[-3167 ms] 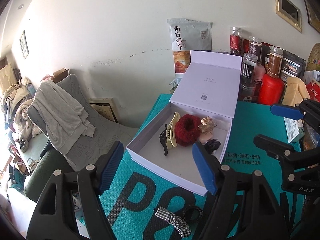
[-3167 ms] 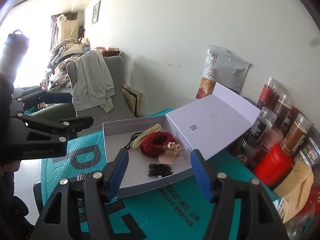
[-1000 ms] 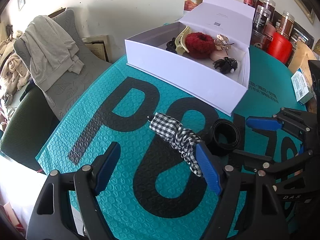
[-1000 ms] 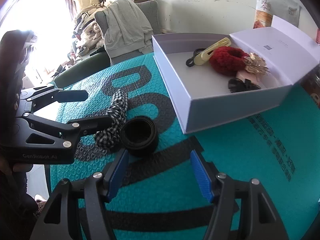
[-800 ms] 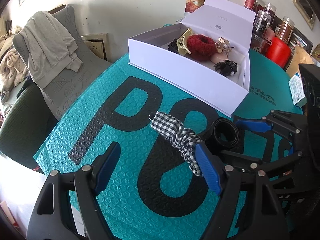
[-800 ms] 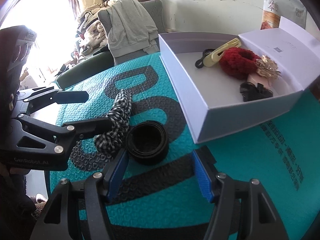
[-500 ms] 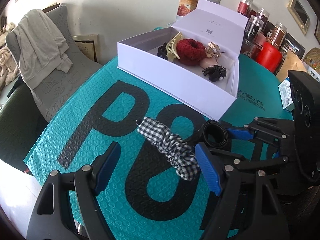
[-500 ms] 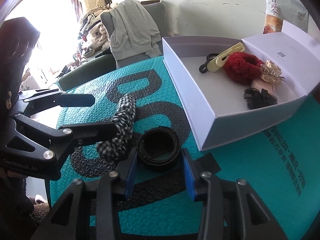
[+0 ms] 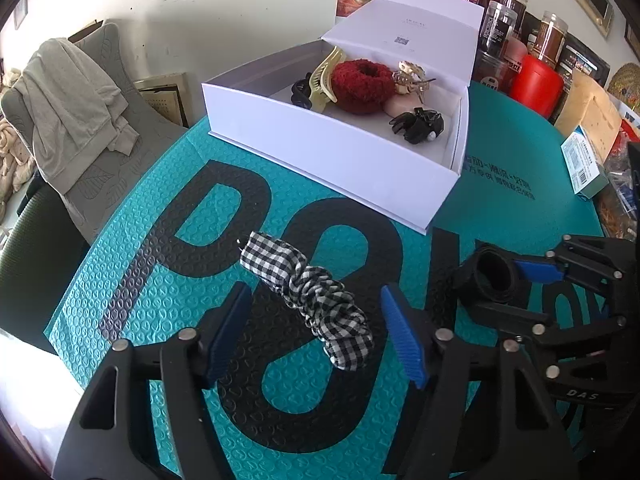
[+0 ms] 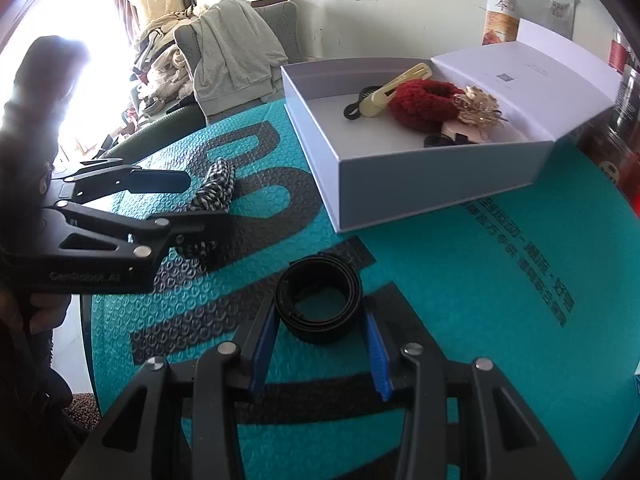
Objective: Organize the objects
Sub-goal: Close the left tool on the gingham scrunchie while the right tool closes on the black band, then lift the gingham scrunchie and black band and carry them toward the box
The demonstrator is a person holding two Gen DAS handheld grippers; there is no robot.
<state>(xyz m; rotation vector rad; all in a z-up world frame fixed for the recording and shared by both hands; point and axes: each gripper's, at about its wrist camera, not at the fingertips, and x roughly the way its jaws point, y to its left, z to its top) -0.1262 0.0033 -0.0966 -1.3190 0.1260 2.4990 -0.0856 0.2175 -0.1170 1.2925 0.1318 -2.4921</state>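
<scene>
A black band [image 10: 319,298], rolled into a flat ring, lies on the teal surface [image 10: 480,280] just in front of the white box [image 10: 420,184]; the right tool [image 10: 319,346] grips it; the left tool [image 9: 316,336] gapes around one checked scrunchie [image 9: 308,296]; the box holds five hair pieces, one a red scrunchie [image 9: 362,84].

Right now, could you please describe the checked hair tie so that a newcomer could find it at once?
Start at the open white box on the teal mat; in front of it lie two loose things. The checked hair tie is the ruffled black-and-white fabric strip between the left gripper's fingers, unlike the plain black band beside it.
</scene>
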